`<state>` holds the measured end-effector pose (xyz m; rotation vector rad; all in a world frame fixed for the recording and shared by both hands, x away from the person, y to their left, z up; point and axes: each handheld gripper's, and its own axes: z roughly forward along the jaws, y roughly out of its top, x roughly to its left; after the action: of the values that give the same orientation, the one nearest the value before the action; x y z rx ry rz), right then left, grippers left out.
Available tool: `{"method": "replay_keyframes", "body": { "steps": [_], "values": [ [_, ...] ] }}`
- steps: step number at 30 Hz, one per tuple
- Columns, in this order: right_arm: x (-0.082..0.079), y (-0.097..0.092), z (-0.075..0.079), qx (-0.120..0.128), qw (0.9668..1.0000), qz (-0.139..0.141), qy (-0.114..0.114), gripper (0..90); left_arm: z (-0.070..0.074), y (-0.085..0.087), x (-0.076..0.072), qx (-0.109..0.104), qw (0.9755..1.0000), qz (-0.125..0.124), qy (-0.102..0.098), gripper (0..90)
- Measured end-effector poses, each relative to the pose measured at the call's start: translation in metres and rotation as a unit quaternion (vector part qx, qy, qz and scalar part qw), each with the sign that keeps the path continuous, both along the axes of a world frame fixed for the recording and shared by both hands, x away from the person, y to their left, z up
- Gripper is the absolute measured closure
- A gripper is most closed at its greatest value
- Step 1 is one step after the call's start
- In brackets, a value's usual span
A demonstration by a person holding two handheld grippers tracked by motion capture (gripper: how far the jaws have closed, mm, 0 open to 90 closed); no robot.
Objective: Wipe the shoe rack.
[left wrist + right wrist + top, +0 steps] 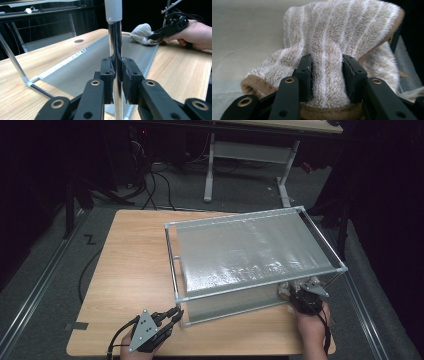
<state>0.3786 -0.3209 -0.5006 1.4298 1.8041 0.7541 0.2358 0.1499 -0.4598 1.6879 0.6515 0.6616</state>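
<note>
While pinched between right gripper (325, 75) fingers, fluffy beige-white striped sock (342, 32) bunched.

Legible markings: none. No text, label, brand, number or sign can be read on any surface (all three views checked, table and rack included).

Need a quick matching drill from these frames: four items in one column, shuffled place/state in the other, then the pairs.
1. left gripper
2. right gripper
3. mesh shelf
4. table

A. light wood, under the frame
B. shut on a striped fuzzy sock
C. grey, stretched across the frame's top
D. shut on the chrome post

Pairs: 1-D, 2-B, 3-C, 4-A
</note>
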Motion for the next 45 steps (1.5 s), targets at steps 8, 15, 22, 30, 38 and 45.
{"method": "replay_keyframes", "body": {
  "steps": [8,15,22,30,38,45],
  "values": [
    [-0.003,0.017,-0.001,0.0,0.9995,0.03,0.006,60.4,0.0,0.0,0.0,0.003,1.0,-0.002,-0.005,79.3],
    [-0.011,0.049,-0.001,0.003,0.9975,0.07,0.012,59.8,0.0,-0.001,0.001,0.005,1.0,-0.002,-0.006,79.2],
    [-0.022,0.087,0.0,0.016,0.9929,0.116,0.019,59.5,0.0,-0.001,0.001,0.007,0.9999,-0.003,-0.007,79.1],
    [-0.04,0.15,-0.001,0.003,0.9818,0.188,0.024,58.7,0.0,-0.001,0.001,0.008,0.9999,-0.003,-0.006,79.0],
    [-0.056,0.206,0.0,0.001,0.967,0.253,0.027,57.8,0.0,-0.001,0.001,0.007,1.0,-0.003,-0.005,79.1],
    [-0.072,0.241,0.002,0.0,0.9513,0.307,0.031,58.4,0.0,-0.001,0.001,0.006,1.0,-0.003,-0.005,79.1]
  ]
}}
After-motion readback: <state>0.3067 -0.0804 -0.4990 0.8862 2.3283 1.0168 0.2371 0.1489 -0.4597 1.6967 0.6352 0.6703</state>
